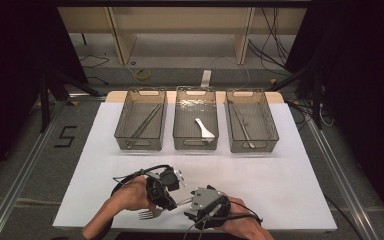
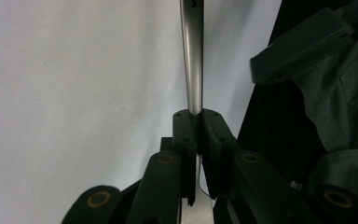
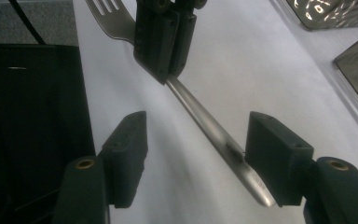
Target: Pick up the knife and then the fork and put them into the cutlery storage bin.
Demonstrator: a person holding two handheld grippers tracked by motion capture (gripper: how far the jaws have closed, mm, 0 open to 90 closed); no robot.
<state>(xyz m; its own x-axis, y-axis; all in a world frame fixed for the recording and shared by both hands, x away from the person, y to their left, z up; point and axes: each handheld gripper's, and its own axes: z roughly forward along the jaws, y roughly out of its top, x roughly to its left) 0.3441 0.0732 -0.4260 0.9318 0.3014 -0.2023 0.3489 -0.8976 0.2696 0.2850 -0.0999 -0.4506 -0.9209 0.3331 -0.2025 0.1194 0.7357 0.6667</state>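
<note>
Near the front edge of the white table:
Fork: a silver metal fork [image 1: 152,212] is here, its tines toward the person's left, its slim handle running to the right and a little away from the person
Left gripper: the black left gripper [image 2: 196,140] is clamped on the fork at its neck, just behind the tines; in the left gripper view the handle goes straight out from between the closed jaws
Right gripper: the black right gripper with a grey plate [image 3: 196,158] has its jaws apart, one on each side of the handle end; the handle lies close to one jaw, and I cannot tell if it touches it
Key relation: the long axis of the fork passes through the gap of the right gripper, at an angle, so this gripper needs mainly to close on the handle; it looks like a handover, but this is my judgement
Table: a white table top [image 1: 280,175] under both hands
Farther away: three grey see-through plastic bins [image 1: 196,125] stand side by side at the far part; the left one holds thin long sticks [image 1: 145,125], the middle one a pale spoon-like utensil [image 1: 205,129], the right one a thin metal utensil [image 1: 243,126] that I cannot identify
</note>
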